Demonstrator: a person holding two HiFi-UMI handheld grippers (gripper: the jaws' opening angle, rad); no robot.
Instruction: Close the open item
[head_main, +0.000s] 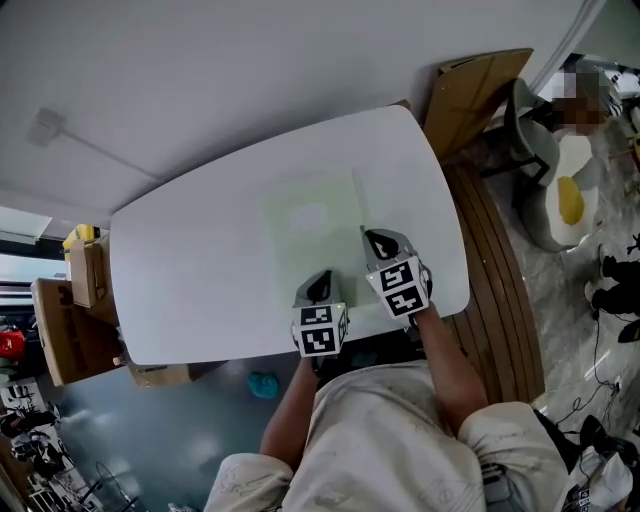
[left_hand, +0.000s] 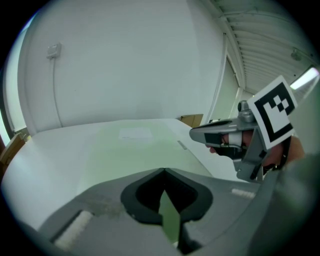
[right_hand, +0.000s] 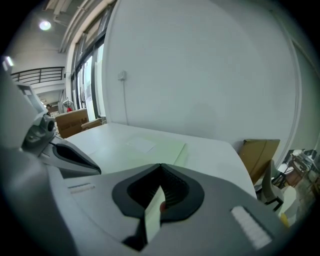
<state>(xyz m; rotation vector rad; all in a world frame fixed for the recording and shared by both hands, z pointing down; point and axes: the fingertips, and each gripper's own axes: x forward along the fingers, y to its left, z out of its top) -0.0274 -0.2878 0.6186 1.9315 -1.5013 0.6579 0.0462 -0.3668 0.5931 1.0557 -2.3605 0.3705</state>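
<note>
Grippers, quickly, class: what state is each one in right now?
Left gripper: closed, nothing seen held.
Right gripper: closed, nothing seen held.

Both forearms are reaching forward side by side. The left gripper (head_main: 322, 280) and right gripper (head_main: 374, 240) are pointing obliquely down, each keeping its jaws pressed together.

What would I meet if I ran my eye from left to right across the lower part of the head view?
wooden furniture → left gripper → right gripper → slatted wooden bench. The pale green item spans the same stretch as the grippers, so it is left out of the order.
</note>
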